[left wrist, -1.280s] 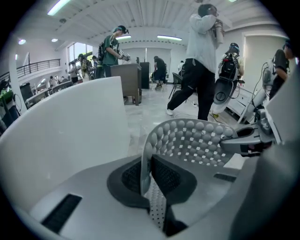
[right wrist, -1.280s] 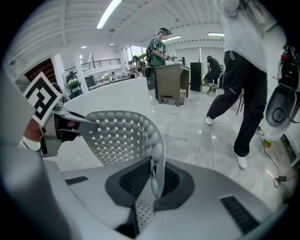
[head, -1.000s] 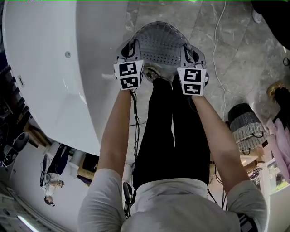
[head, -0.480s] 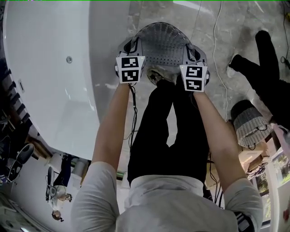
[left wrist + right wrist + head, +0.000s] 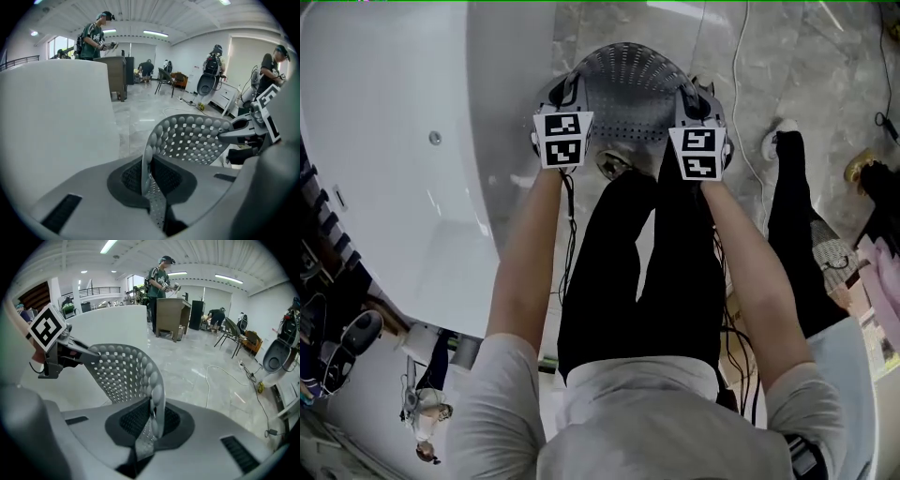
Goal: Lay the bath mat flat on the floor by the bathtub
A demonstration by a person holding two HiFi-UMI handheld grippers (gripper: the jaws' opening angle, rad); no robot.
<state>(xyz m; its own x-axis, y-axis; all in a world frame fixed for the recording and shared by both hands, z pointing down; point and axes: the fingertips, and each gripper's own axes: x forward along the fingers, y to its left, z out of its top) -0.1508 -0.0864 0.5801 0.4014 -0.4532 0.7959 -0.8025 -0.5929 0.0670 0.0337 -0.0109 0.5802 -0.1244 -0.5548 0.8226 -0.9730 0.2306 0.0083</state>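
A grey perforated bath mat (image 5: 630, 86) hangs bowed between my two grippers, above the floor beside the white bathtub (image 5: 394, 159). My left gripper (image 5: 565, 98) is shut on the mat's left edge; the left gripper view shows the edge of the bath mat (image 5: 149, 159) pinched between the dark pads. My right gripper (image 5: 694, 98) is shut on the right edge, and the right gripper view shows that edge of the bath mat (image 5: 155, 404) clamped the same way. The mat's bubbled underside curves away between them.
The marble floor (image 5: 825, 84) carries a white cable (image 5: 741, 84). Another person's black-trousered legs (image 5: 787, 225) stand at my right. My own legs (image 5: 647, 262) are under the mat. A wooden counter (image 5: 169, 310) and several people are farther off.
The grippers and mat stay almost still in the head view. Another person's legs have moved in at the right, where a dark basket stood a second ago.
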